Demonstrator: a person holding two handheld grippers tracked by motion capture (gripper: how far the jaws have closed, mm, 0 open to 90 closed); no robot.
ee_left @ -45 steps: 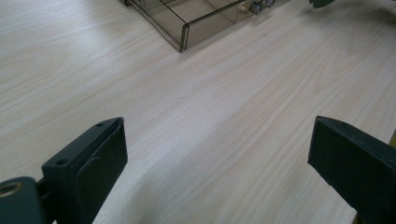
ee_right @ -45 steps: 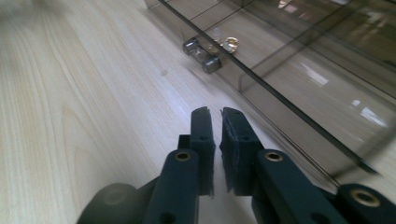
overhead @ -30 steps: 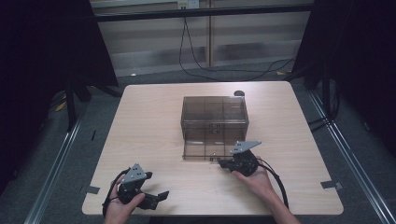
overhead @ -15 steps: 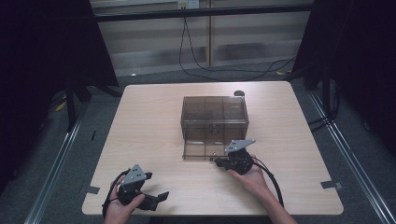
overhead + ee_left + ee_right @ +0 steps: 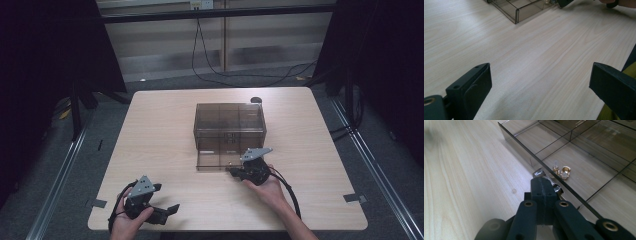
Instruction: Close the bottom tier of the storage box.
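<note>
From the high view we look forward and down on the whole table (image 5: 165,130), with the smoky plastic box (image 5: 229,127) far below us in the middle. The left gripper view sits low over the wood near the front edge and faces across the table, so we see a corner of the same box (image 5: 517,10) at its top. The right gripper view looks very closely along its own jaws at the front wall of that box (image 5: 574,150).

Pale wooden table (image 5: 165,140) carries 1 smoky clear drawer box (image 5: 229,124).
</note>
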